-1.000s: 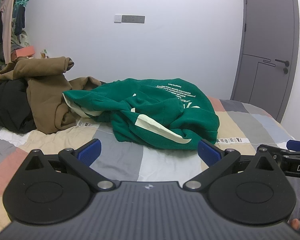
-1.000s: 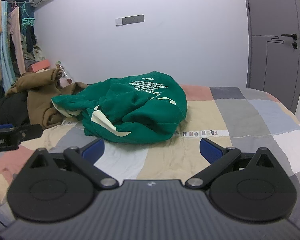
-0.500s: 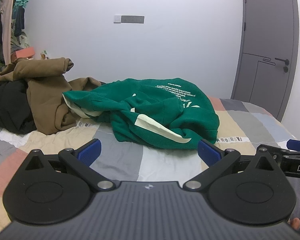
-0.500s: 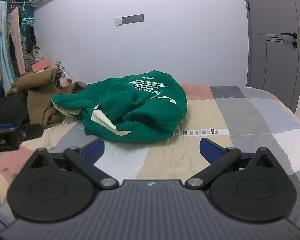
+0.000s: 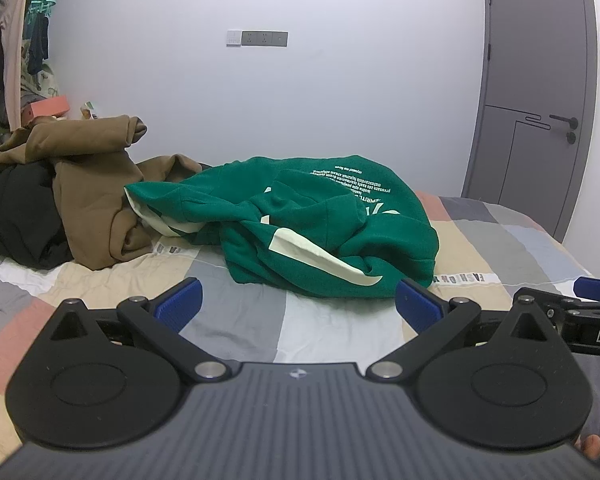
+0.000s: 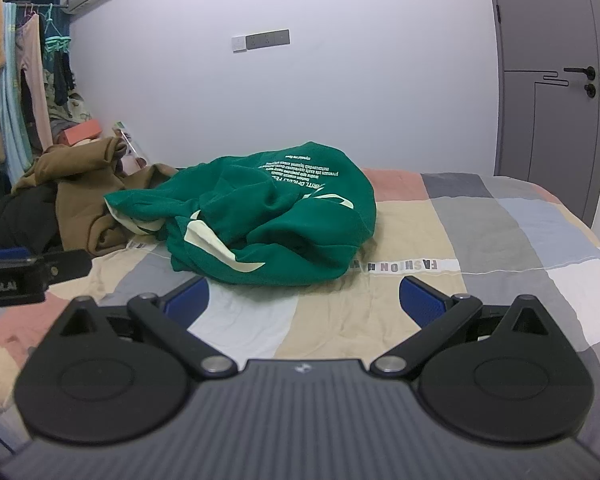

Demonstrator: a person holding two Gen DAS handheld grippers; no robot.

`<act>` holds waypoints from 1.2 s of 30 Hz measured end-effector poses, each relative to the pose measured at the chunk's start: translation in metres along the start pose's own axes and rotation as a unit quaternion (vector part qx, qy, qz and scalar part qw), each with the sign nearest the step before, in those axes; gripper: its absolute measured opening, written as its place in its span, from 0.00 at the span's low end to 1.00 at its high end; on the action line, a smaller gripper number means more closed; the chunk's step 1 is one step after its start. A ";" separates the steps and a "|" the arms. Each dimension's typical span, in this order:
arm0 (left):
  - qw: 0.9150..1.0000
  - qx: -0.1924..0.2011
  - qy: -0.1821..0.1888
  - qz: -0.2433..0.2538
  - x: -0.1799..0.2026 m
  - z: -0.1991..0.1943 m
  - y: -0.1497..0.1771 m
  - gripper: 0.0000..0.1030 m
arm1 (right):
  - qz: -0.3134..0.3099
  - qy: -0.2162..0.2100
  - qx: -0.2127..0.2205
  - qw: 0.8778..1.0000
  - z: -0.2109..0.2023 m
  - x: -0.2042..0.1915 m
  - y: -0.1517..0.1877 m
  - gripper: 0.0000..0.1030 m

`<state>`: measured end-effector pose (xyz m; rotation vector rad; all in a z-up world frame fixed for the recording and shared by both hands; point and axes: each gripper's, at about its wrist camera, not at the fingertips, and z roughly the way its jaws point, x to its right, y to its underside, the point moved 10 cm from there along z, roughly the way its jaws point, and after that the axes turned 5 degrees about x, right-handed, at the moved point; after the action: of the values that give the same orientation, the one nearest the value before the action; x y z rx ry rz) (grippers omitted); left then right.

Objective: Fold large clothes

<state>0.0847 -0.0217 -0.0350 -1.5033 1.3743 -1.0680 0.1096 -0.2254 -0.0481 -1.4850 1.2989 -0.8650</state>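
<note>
We hover our left gripper [image 5: 298, 300] and right gripper [image 6: 304, 298], both spread wide and empty, short of the crumpled green sweatshirt [image 5: 316, 228] on the bed [image 6: 500, 240], so we judge folding unstarted: next, reach in and spread it flat

a patchwork bedspread [image 5: 332, 320] covers the bed; grey door [image 5: 536, 92] right, wall sockets [image 6: 267, 39] behind.
</note>
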 end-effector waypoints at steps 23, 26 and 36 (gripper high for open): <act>1.000 -0.009 -0.011 -0.013 -0.027 0.021 -0.002 1.00 | -0.006 -0.022 -0.026 0.999 0.033 -0.026 -0.007 1.00; 1.000 -0.006 -0.014 -0.021 -0.037 0.034 -0.006 1.00 | 0.004 -0.028 -0.031 0.999 0.044 -0.030 -0.012 1.00; 0.999 -0.031 0.003 -0.014 -0.057 0.099 -0.013 1.00 | -0.006 -0.067 -0.029 0.997 0.110 -0.053 -0.027 1.00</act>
<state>0.1802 0.0384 -0.0561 -1.5694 1.4061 -1.0552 0.2106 -0.1516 -0.0514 -1.5704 1.2260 -0.7279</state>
